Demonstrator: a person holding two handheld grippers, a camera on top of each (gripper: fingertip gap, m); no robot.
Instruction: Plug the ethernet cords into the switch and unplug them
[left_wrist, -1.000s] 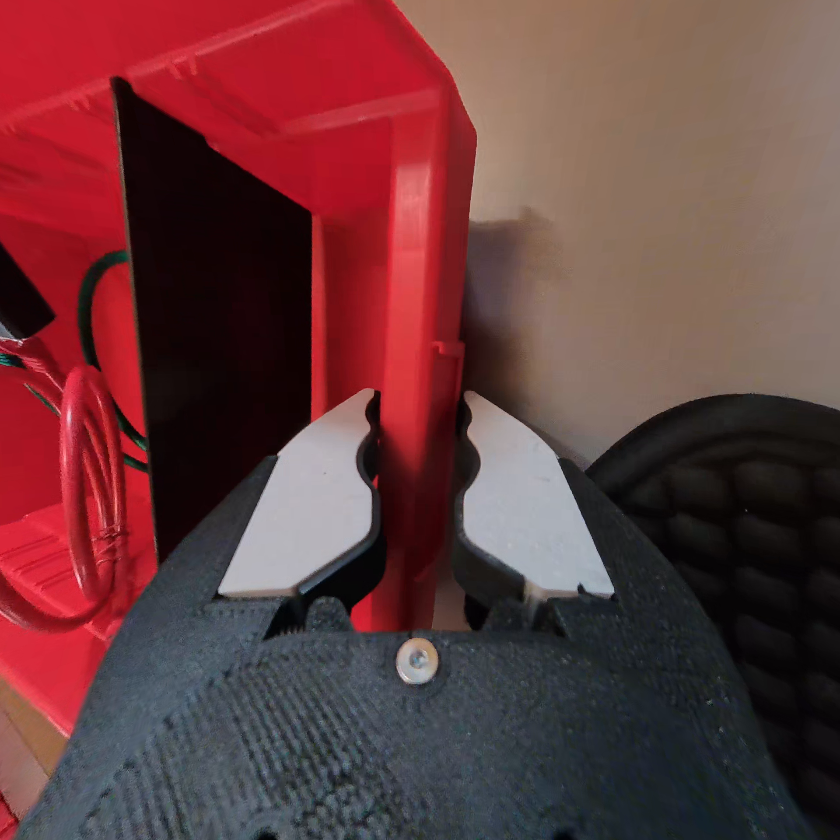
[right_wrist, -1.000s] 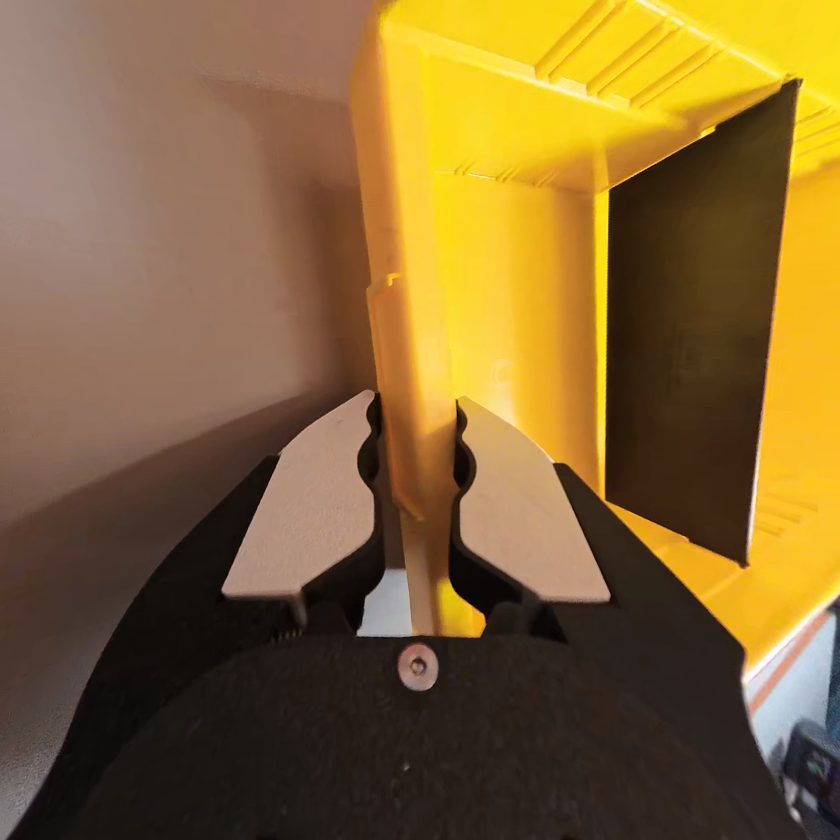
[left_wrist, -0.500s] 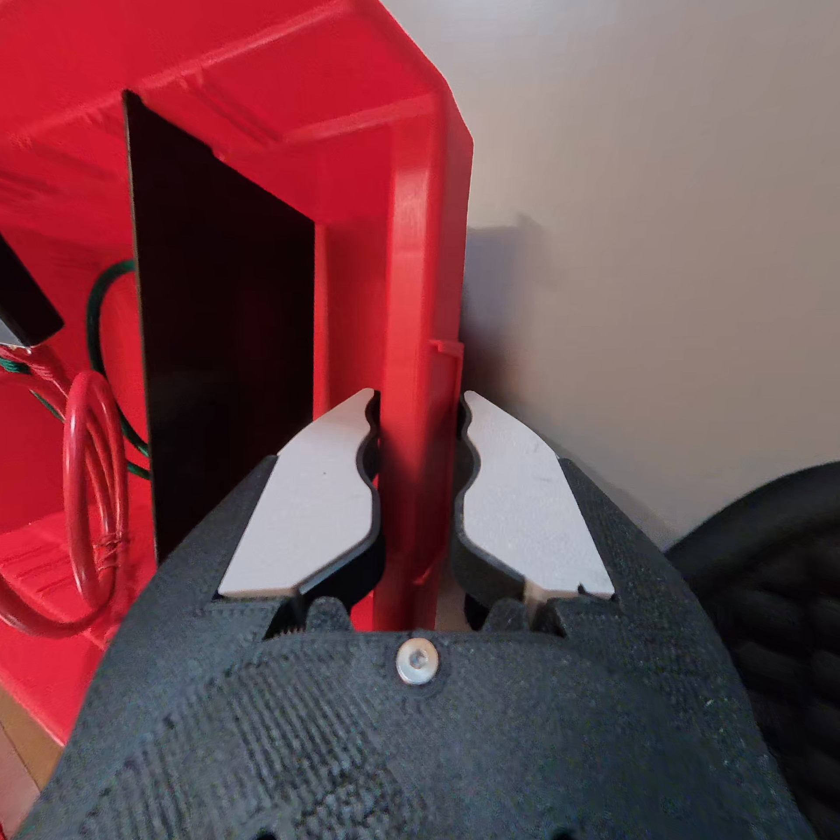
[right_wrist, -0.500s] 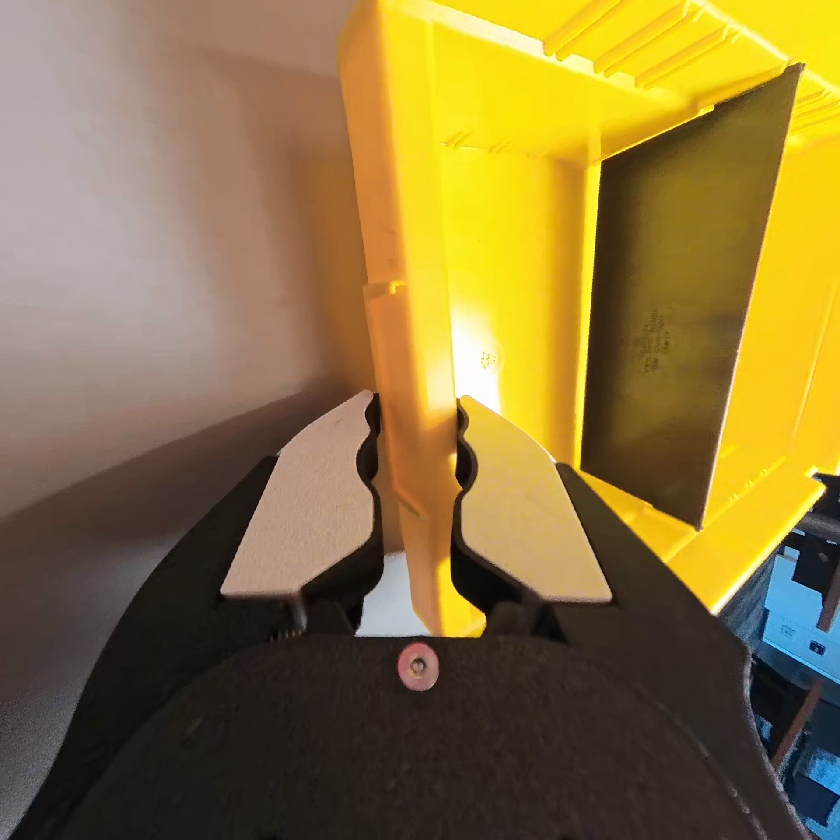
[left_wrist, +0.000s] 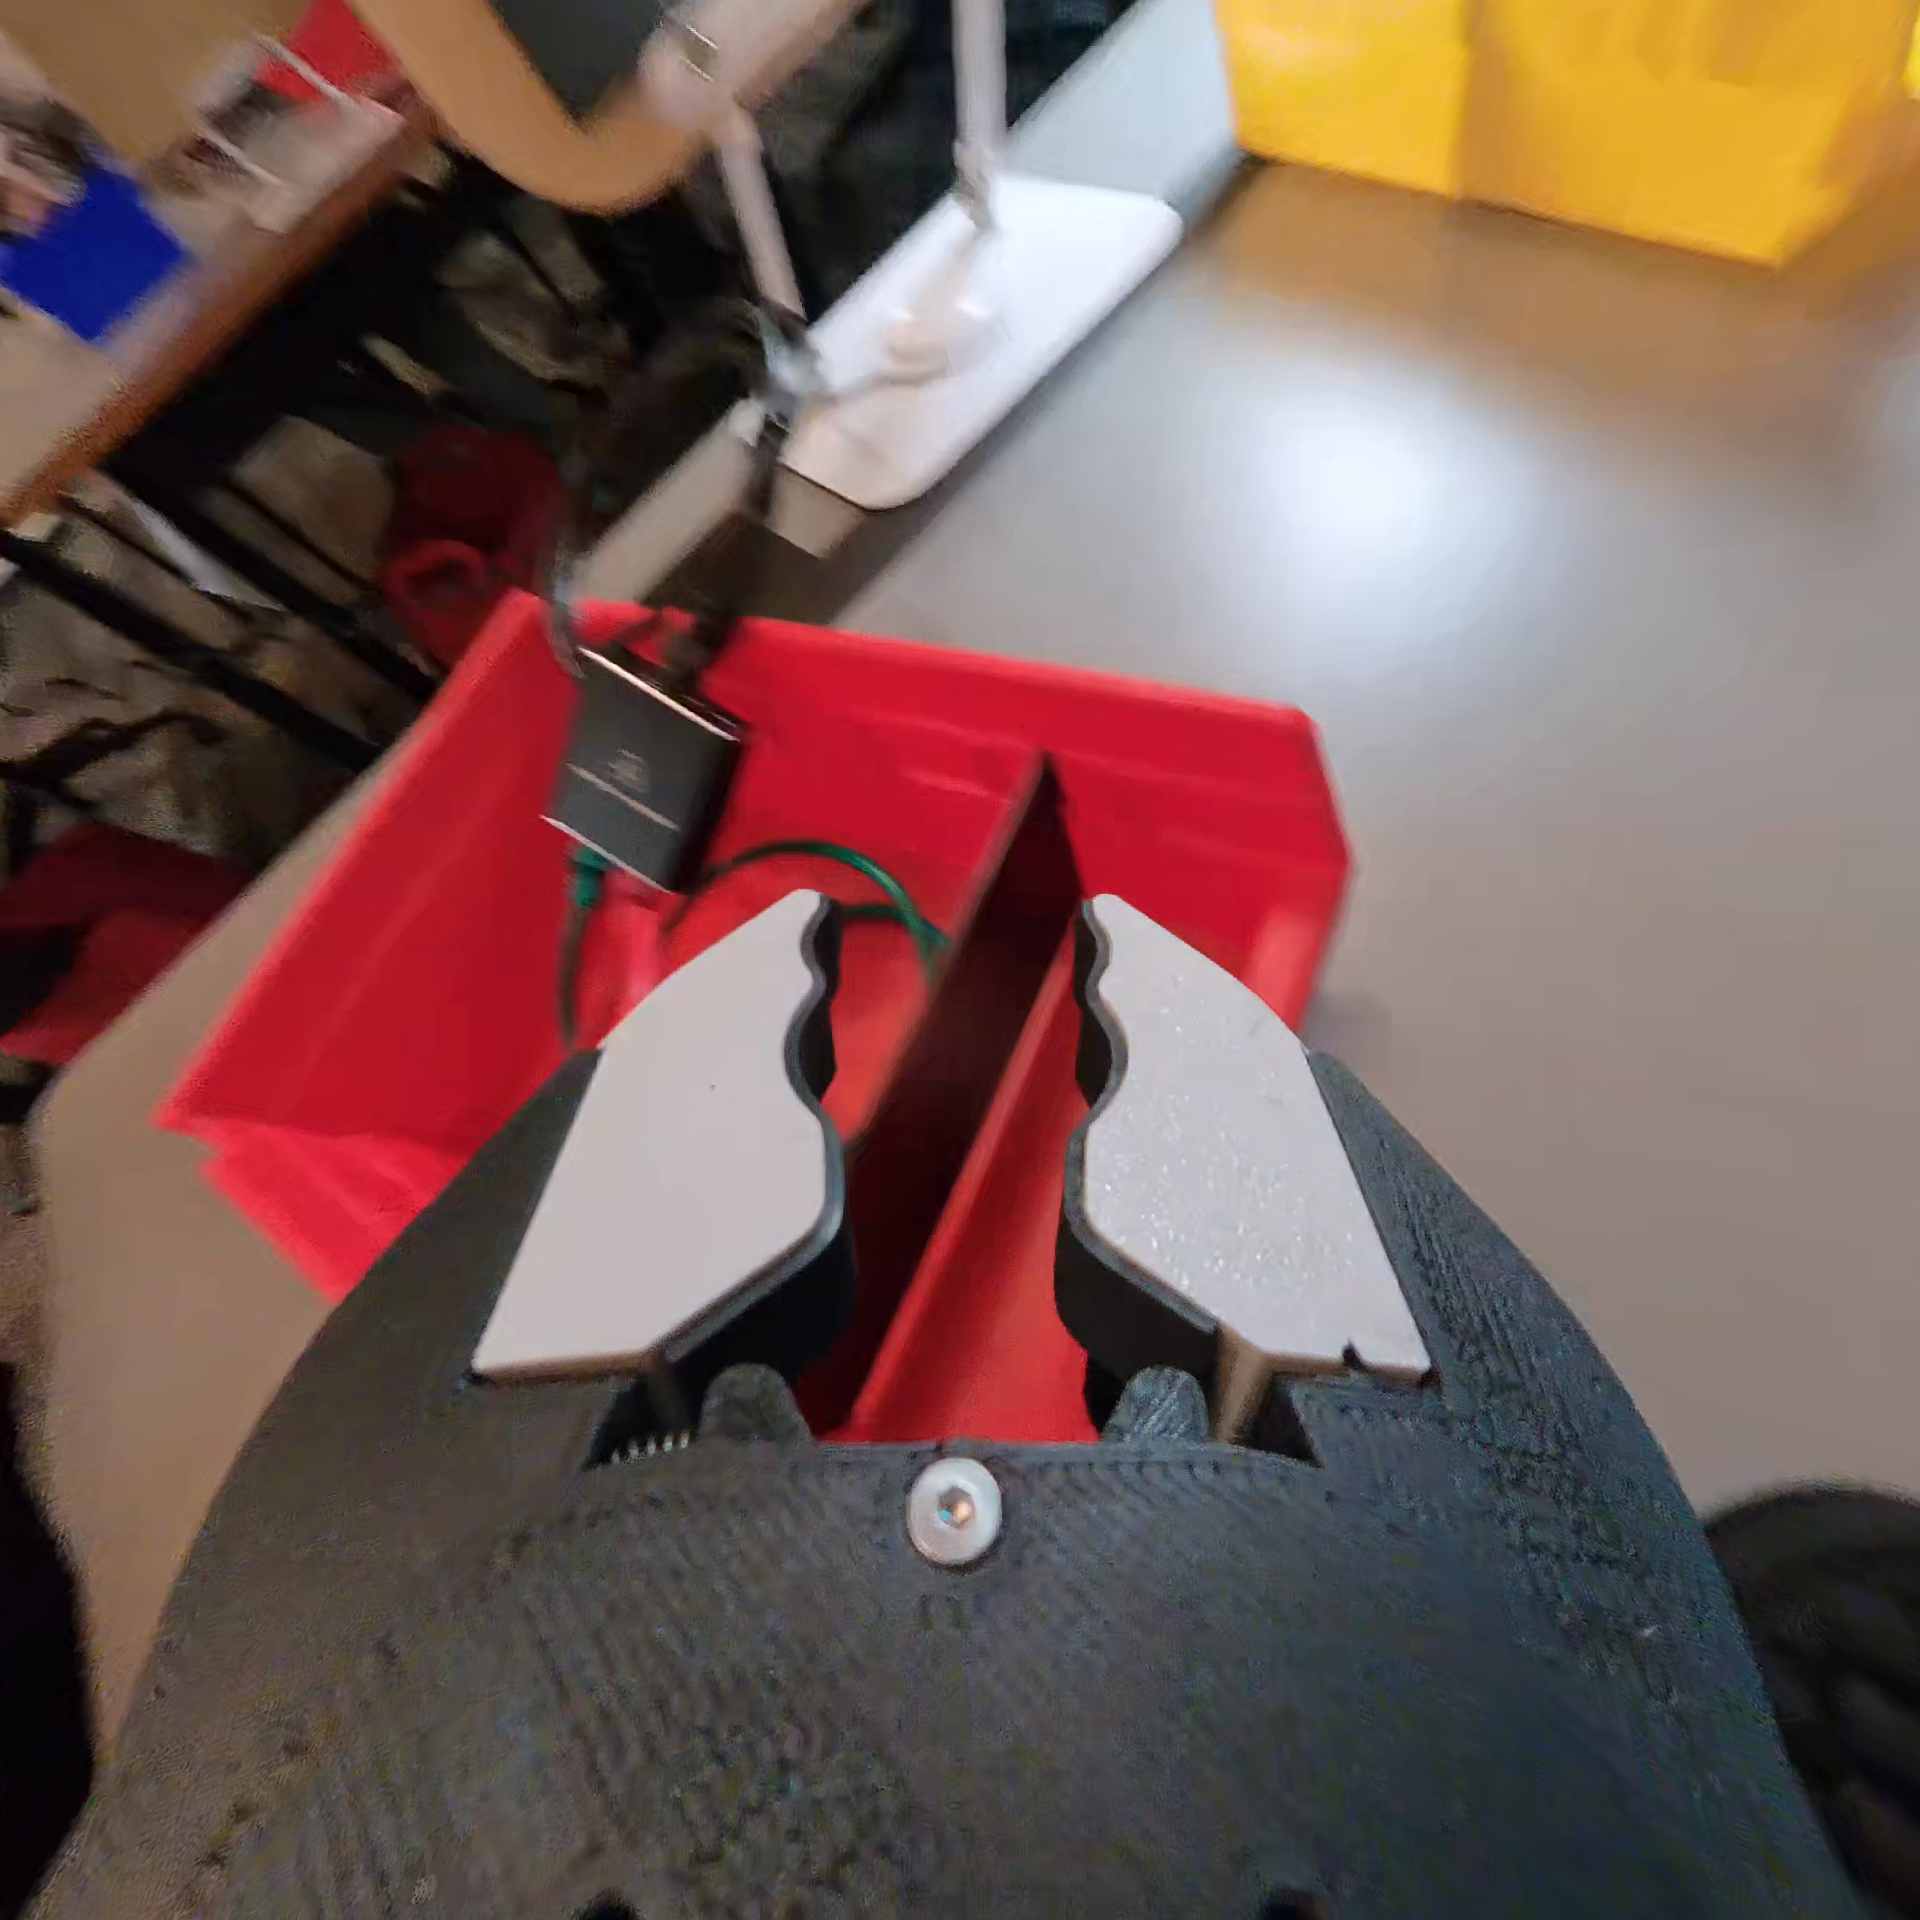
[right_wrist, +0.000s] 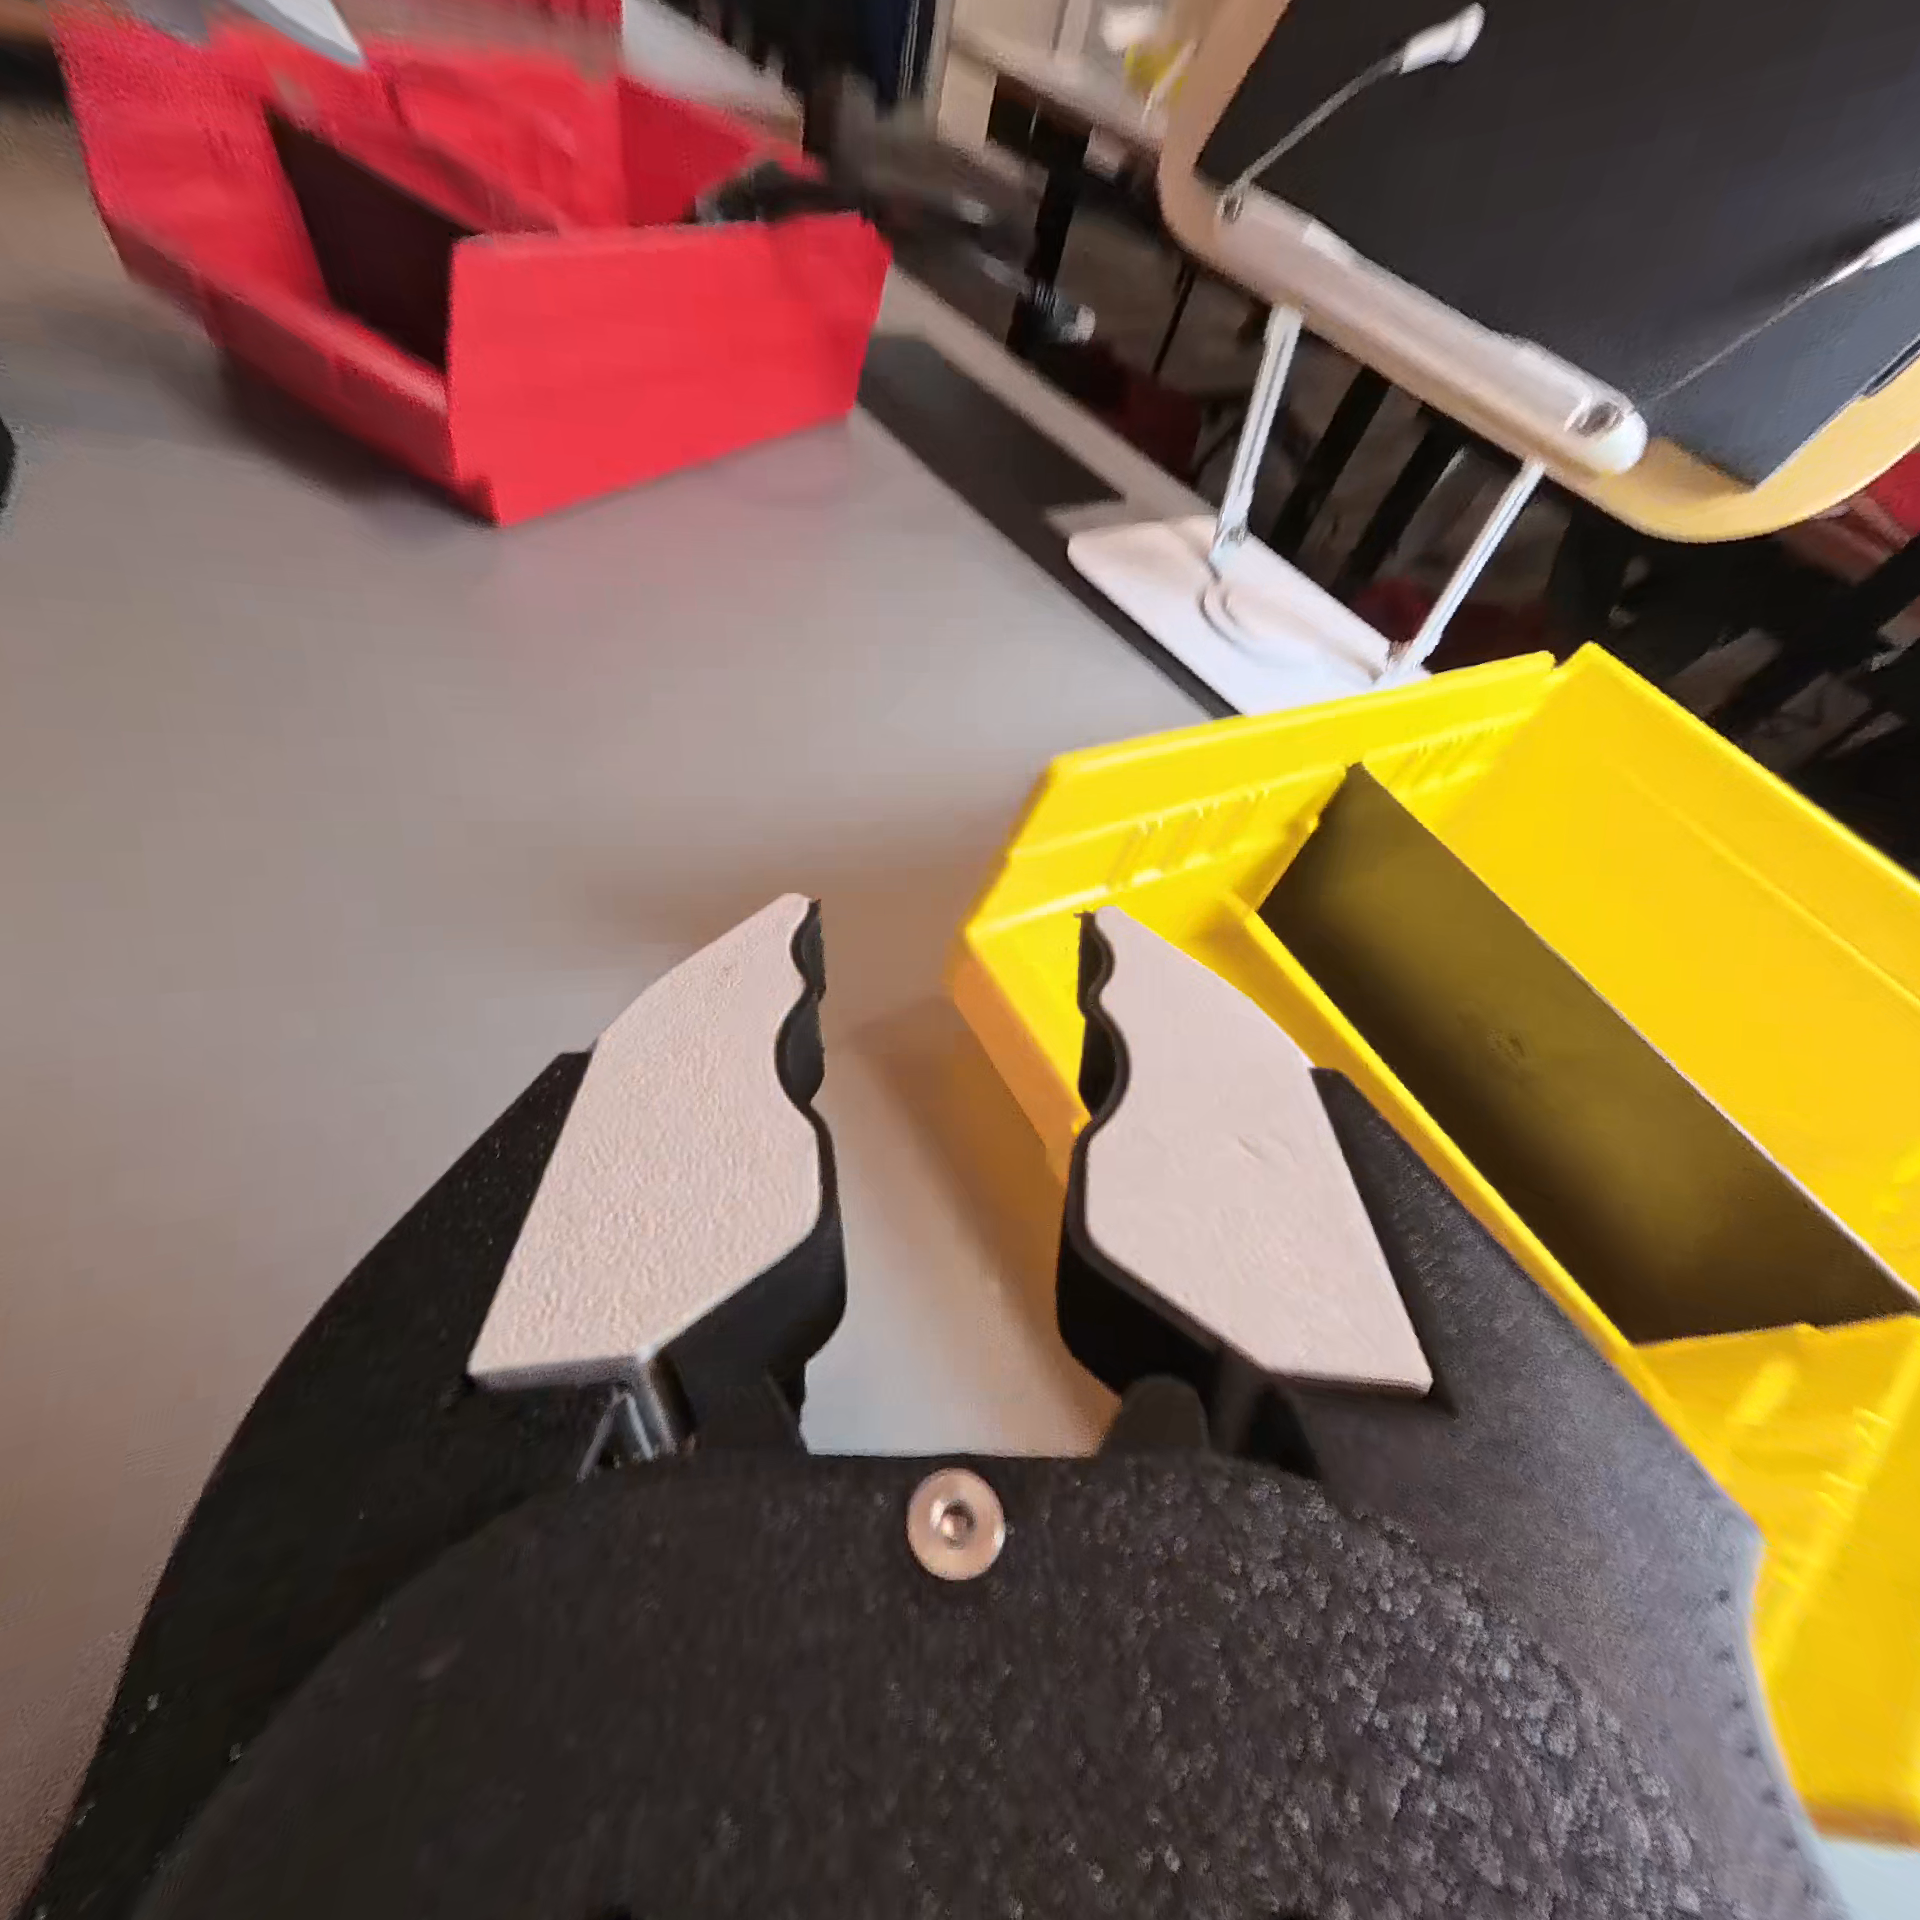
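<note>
Left gripper (left_wrist: 951, 940): jaws apart, empty, above the red bin (left_wrist: 1195, 748), astride its black divider (left_wrist: 997, 997) without touching. Right gripper (right_wrist: 948, 940): jaws apart, empty, over the grey surface (right_wrist: 468, 790) beside the yellow bin (right_wrist: 1662, 831).

Switch (left_wrist: 644, 790): small black box in the red bin, green cord (left_wrist: 831, 868) coiled beside it.

Step, judged: reaching for switch and cord. Next move calls for closing on a plug.

Grey table (right_wrist: 520, 748): red bin (right_wrist: 623, 343), yellow bin (right_wrist: 1621, 831), white stand base (right_wrist: 1247, 613).

Glossy red plastic bin (left_wrist: 436, 935), matt grey tabletop (left_wrist: 1558, 623) (rough black claw (left_wrist: 951, 914) housing)
</note>
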